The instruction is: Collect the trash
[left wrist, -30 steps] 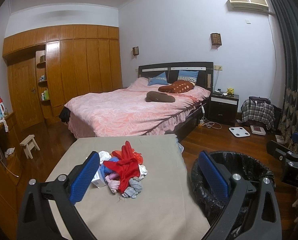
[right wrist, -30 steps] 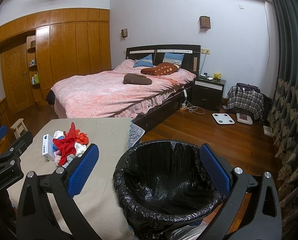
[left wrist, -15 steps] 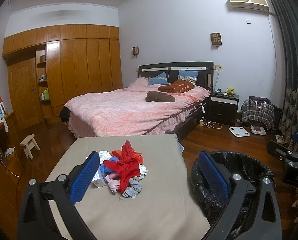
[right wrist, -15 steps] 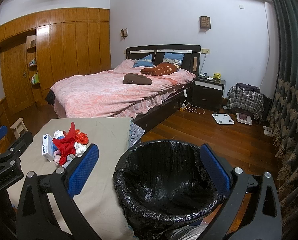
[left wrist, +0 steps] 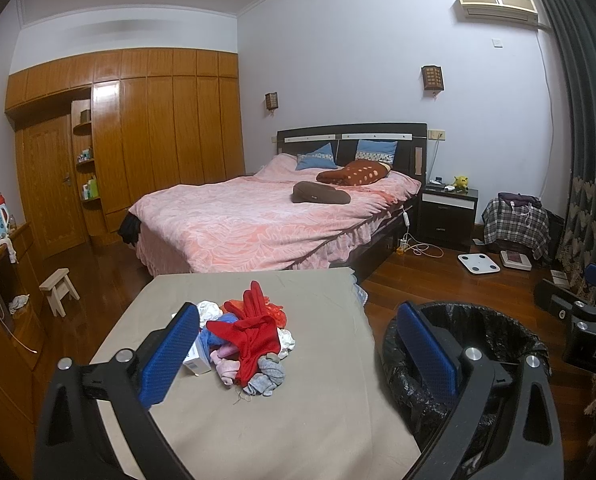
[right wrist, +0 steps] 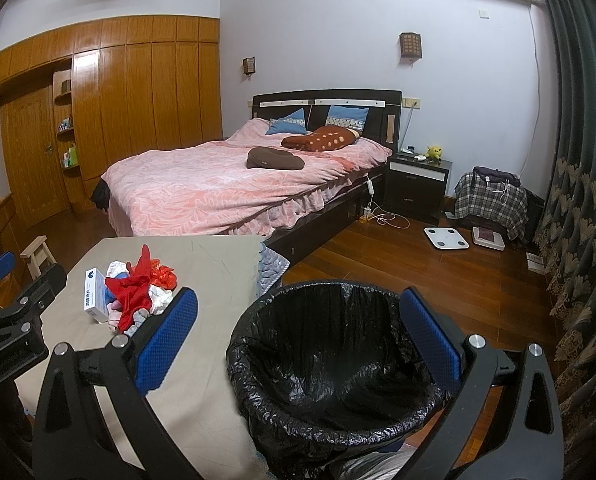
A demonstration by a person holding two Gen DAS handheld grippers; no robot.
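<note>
Left wrist view: the left gripper (left wrist: 298,354) is spread wide and holds nothing. The heap of red cloth, crumpled tissue and a small white carton (left wrist: 246,338) lies on the beige-clothed table (left wrist: 298,420), at twelve o'clock between the blue pads. At three o'clock, white letters "DAS" mark the right gripper's black body (left wrist: 590,342).

Right wrist view: the right gripper (right wrist: 298,340) gapes empty above the black-lined round bin (right wrist: 330,364). The heap (right wrist: 132,292) sits at ten o'clock; its carton's print is unreadable.

Dim, even indoor light, sharp focus, strong fisheye bending and dark vignetted corners
</note>
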